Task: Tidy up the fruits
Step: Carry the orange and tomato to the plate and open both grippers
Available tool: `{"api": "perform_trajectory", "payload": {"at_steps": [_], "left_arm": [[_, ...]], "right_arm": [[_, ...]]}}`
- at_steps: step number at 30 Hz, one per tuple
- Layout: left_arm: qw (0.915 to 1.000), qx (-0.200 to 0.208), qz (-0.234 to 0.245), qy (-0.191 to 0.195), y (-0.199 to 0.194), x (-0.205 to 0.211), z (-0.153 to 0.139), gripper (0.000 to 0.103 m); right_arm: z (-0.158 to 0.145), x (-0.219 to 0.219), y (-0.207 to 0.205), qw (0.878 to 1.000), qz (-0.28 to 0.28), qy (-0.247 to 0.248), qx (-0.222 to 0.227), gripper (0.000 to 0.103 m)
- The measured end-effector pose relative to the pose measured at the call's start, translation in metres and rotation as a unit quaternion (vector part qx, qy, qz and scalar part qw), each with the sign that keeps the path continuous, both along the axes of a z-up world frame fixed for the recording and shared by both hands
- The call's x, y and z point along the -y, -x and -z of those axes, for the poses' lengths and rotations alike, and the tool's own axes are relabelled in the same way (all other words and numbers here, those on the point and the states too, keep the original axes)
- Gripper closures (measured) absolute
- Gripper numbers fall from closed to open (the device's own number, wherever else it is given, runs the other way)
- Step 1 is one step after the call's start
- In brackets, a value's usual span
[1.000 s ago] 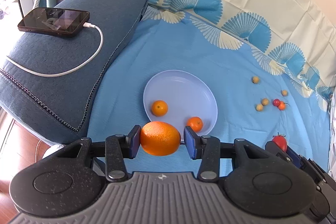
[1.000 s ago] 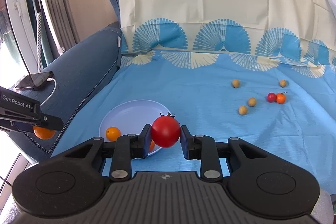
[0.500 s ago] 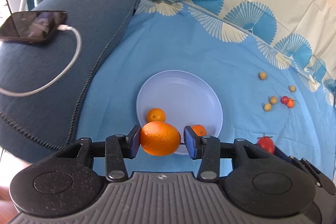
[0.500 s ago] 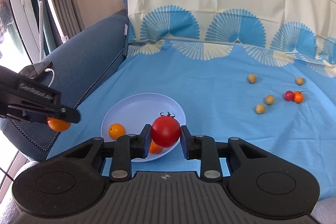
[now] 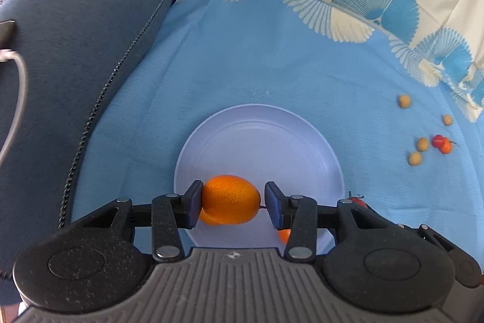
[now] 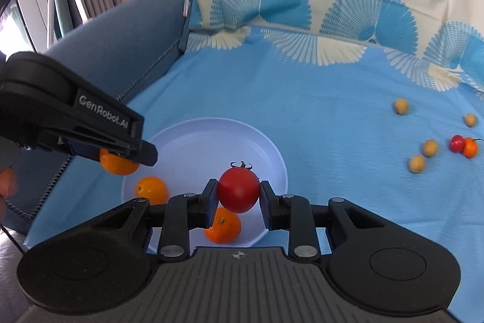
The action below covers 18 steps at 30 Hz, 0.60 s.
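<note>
Nearest, the left tongs grip a large orange between both pads, held above the plate rim at about 7 o'clock. The right tongs are closed on a red tomato, held over the plate's near half, toward 5 o'clock.

Below them, the pale blue plate lies on the blue sheet and already carries two small oranges, both in its near half. The far half is bare.

Beyond, at 2 to 3 o'clock from the plate and well apart from it, four small tan fruits and a red and orange pair lie loose on the sheet.

Risks, as judged:
- Both tongs converge on one plate; the bodies may collide
- A release from height lets a round fruit roll off the shallow rim or knock the small oranges out
- The sheet is soft; a press on the rim may tip the plate
- Too firm a grip may split the tomato
</note>
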<state>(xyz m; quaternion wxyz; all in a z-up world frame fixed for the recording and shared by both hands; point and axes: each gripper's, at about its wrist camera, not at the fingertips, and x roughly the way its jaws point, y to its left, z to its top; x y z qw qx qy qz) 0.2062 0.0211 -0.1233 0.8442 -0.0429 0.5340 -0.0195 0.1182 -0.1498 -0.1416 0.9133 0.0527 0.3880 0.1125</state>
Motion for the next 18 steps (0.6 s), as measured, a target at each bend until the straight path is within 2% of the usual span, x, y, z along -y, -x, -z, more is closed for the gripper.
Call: {"api": "perform_trajectory", "payload": {"at_steps": [10,12,13,14,16,17,18], "left_arm": [[0.9988,-0.017,0.016,-0.044,-0.033,0.005,0.041,0.054],[0.9990,-0.012,0.016,-0.041,-0.037,0.004,0.043,0.032],[0.9991,-0.006,0.013,-0.039,-0.038,0.003,0.042,0.008],[0.9993,0.006,0.007,-0.036,-0.038,0.001,0.039,0.001],[0.9990,0.023,0.006,-0.039,-0.034,-0.001,0.032,0.000],[0.9989,0.018,0.009,-0.043,-0.033,-0.002,0.031,0.000],[0.9988,0.014,0.008,-0.046,-0.031,-0.003,0.029,0.000]], "right_arm": [[0.035,-0.019,-0.031,0.999,-0.027,0.026,-0.023,0.073],[0.038,-0.021,-0.034,0.999,-0.031,0.029,-0.024,0.072],[0.039,-0.023,-0.036,0.999,-0.035,0.032,-0.023,0.072],[0.039,-0.024,-0.037,0.999,-0.036,0.035,-0.021,0.072],[0.036,-0.024,-0.038,0.998,-0.040,0.038,-0.015,0.052],[0.033,-0.023,-0.037,0.998,-0.040,0.040,-0.012,0.032],[0.029,-0.022,-0.035,0.998,-0.036,0.044,-0.004,0.022]]}}
